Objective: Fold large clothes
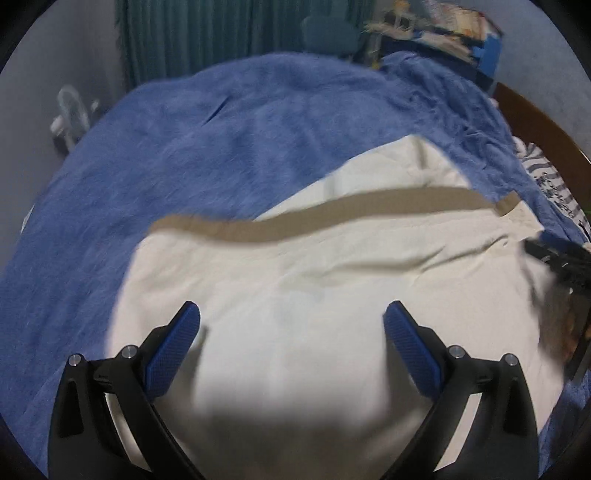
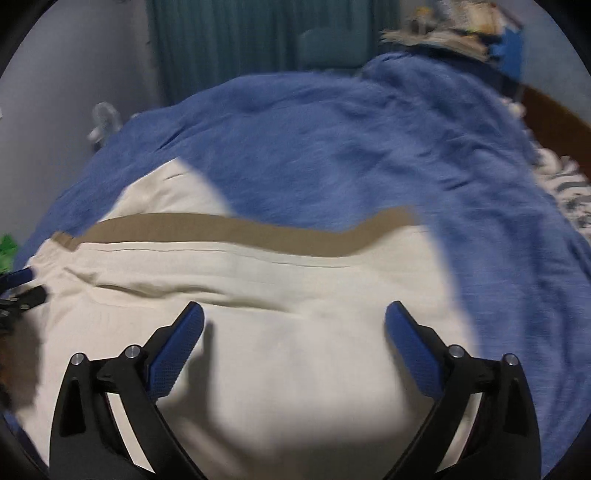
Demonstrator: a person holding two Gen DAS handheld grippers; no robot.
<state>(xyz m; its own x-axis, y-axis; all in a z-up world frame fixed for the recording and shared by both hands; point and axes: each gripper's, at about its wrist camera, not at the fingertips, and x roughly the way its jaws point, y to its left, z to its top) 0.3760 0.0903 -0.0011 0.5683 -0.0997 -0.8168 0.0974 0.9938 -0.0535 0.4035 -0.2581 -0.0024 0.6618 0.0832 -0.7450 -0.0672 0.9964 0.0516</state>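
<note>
Nearest you, your two grippers both hang released and empty, the left gripper (image 1: 291, 321) and the right gripper (image 2: 295, 321) each with its two blue pads spread wide over the one cream garment (image 1: 332, 295). That garment lies spread on the bed's blue blanket (image 1: 184, 155), a single tan band (image 1: 314, 214) crossing it just beyond your fingertips. Farthest off, one green curtain (image 1: 207, 33) hangs behind the bed, with one cluttered pile (image 1: 436, 22) at the right.
</note>
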